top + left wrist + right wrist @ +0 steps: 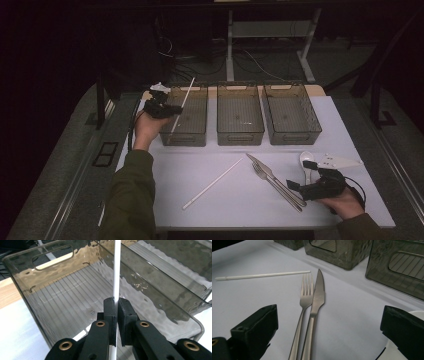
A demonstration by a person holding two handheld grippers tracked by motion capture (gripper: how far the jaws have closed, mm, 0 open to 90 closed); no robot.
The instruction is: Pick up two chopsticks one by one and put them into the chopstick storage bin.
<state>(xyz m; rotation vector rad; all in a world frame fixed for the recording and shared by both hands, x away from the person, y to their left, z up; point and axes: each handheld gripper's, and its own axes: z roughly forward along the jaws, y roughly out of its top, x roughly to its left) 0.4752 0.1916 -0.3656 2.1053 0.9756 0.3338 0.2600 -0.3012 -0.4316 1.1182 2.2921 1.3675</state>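
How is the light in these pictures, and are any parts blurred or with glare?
High view: dim, the room behind nearly black, only the white table bright. Left gripper view: sharp on the white straw; wavy reflections and small glints on the smoky bin wall. Right gripper view: fork and knife are crisp with soft shine; the near black jaws look slightly soft.

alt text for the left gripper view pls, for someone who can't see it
The left hand-held gripper is shut on a thin white straw, held upright between its two black jaws. Behind it is an open, smoky clear bin with a ribbed floor and a handle slot, standing on a white table.
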